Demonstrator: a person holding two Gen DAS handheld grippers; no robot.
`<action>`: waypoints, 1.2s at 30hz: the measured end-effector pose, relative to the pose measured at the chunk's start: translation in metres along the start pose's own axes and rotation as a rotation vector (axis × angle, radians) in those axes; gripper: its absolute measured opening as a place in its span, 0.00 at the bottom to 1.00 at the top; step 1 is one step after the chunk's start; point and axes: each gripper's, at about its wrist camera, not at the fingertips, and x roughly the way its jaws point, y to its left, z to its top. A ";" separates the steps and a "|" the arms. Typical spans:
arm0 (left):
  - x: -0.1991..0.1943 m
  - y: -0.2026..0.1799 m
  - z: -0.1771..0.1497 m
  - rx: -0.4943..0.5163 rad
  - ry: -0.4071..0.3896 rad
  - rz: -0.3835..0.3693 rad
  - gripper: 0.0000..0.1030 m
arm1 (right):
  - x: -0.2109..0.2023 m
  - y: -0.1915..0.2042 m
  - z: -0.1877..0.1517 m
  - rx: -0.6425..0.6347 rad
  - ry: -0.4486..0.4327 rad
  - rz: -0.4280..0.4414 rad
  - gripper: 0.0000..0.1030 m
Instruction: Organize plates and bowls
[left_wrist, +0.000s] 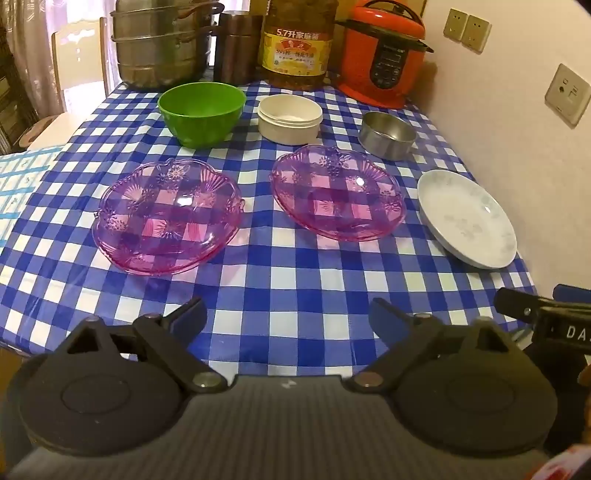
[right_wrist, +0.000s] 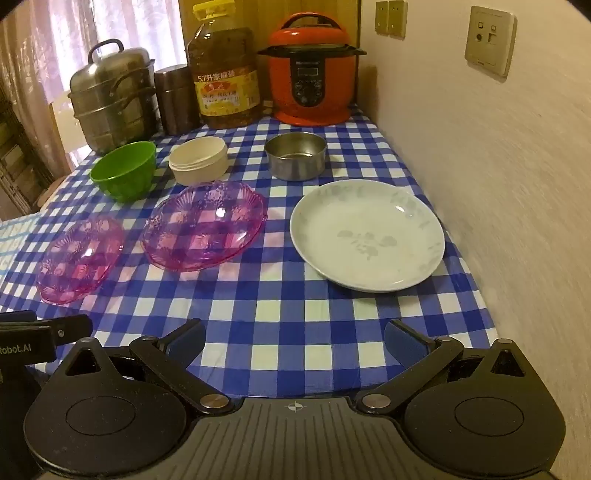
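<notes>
While both the left gripper (left_wrist: 286, 317) and right gripper (right_wrist: 293, 338) hover with fingers wide and empty, the two purple dishes (left_wrist: 168, 218) and three bowls lie unstacked left of and behind the white plate (right_wrist: 367, 234), apparently awaiting sorting.

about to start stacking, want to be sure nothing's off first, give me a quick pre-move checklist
1. left gripper open, nothing between its fingers: ok
2. right gripper open, nothing held: ok
3. Two purple dishes apart, upright: ok
4. white plate flat, bare: ok
5. green bowl, cream bowl, steel bowl upright, apart: ok
6. Steel bowl dry inside: cannot tell
</notes>
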 end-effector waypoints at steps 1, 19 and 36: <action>-0.001 0.000 0.000 0.005 -0.005 -0.003 0.90 | 0.001 0.001 0.001 -0.014 0.029 -0.006 1.00; -0.003 -0.001 0.000 -0.024 0.015 0.009 0.88 | 0.000 0.001 0.002 -0.012 0.026 -0.004 1.00; -0.004 0.000 0.001 -0.019 0.016 -0.003 0.88 | -0.002 0.000 0.002 -0.010 0.023 -0.003 1.00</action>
